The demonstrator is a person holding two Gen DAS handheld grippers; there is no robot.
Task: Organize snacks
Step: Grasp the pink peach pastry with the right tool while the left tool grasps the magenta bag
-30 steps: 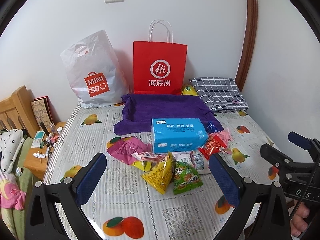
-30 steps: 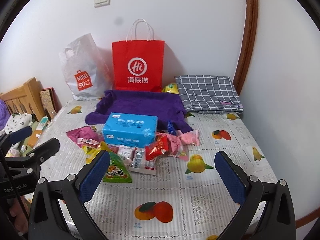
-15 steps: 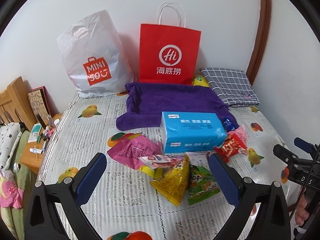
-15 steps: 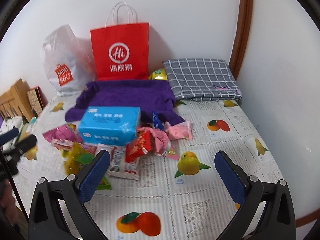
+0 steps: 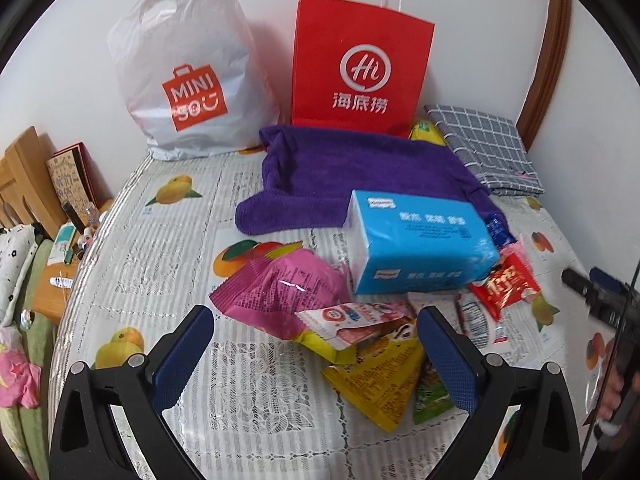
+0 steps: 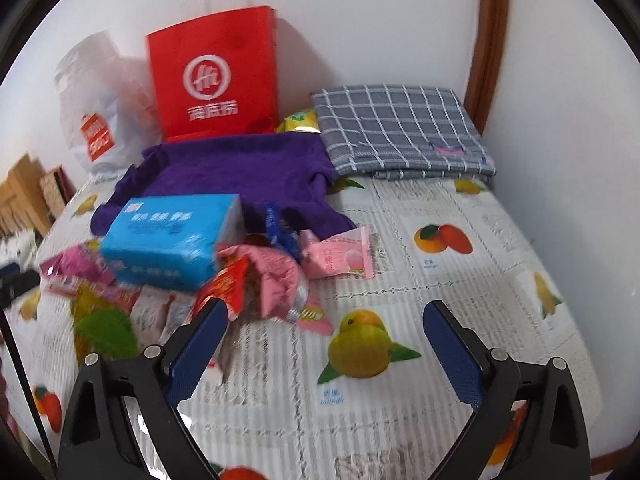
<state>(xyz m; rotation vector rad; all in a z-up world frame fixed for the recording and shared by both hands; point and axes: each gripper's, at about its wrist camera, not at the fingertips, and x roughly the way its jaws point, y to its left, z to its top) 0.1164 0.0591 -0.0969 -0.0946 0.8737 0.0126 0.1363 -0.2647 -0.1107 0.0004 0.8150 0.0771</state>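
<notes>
On the fruit-print worktop cloth [image 5: 168, 256], a heap of snack packets lies against a blue tissue pack [image 5: 420, 248]: a magenta packet [image 5: 280, 292], a yellow packet [image 5: 380, 384], a red packet [image 5: 506, 284]. Left gripper [image 5: 316, 356]: fingers apart, empty, over the magenta and yellow packets. Right gripper [image 6: 324, 352]: fingers apart, having just been closing slightly, nothing between them, beside a pink wrapper [image 6: 276, 284]. Behind stand a red paper bag [image 5: 360, 64] and a white plastic bag [image 5: 188, 76].

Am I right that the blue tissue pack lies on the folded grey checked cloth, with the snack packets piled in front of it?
Not quite: the blue tissue pack lies against the front edge of the purple towel, apart from the grey checked cloth. The left wrist view shows this. The snack packets are indeed piled in front of it.
</notes>
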